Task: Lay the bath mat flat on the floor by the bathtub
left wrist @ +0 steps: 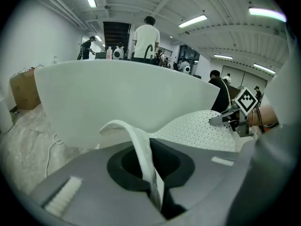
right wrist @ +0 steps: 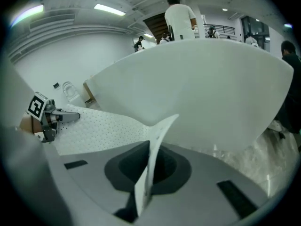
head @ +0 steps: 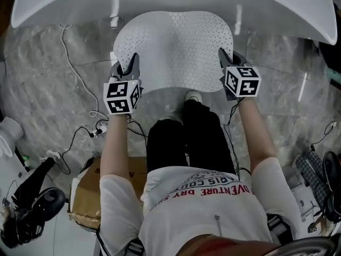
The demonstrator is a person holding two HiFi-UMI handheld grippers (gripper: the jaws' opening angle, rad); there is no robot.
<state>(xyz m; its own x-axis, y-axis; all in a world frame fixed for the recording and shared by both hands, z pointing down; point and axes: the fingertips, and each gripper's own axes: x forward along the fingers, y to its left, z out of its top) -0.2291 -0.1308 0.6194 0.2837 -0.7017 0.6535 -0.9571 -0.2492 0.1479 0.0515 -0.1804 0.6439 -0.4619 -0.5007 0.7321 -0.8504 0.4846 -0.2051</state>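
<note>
A white dotted bath mat (head: 173,47) is held spread out in the air in front of the white bathtub (head: 176,1), above the plastic-covered floor. My left gripper (head: 129,67) is shut on the mat's left edge and my right gripper (head: 226,59) on its right edge. In the left gripper view a strip of the mat (left wrist: 141,147) runs into the shut jaws of the left gripper (left wrist: 149,160), with the right gripper (left wrist: 226,119) across the sheet. In the right gripper view the mat's corner (right wrist: 157,135) stands up out of the right gripper (right wrist: 148,161), and the left gripper (right wrist: 60,118) is opposite.
Crinkled plastic sheeting (head: 48,68) covers the floor by the tub. A white cable (head: 74,63) trails at the left. A cardboard box (head: 93,188) and a black bag (head: 37,196) lie near my feet. People stand beyond the tub (left wrist: 146,36).
</note>
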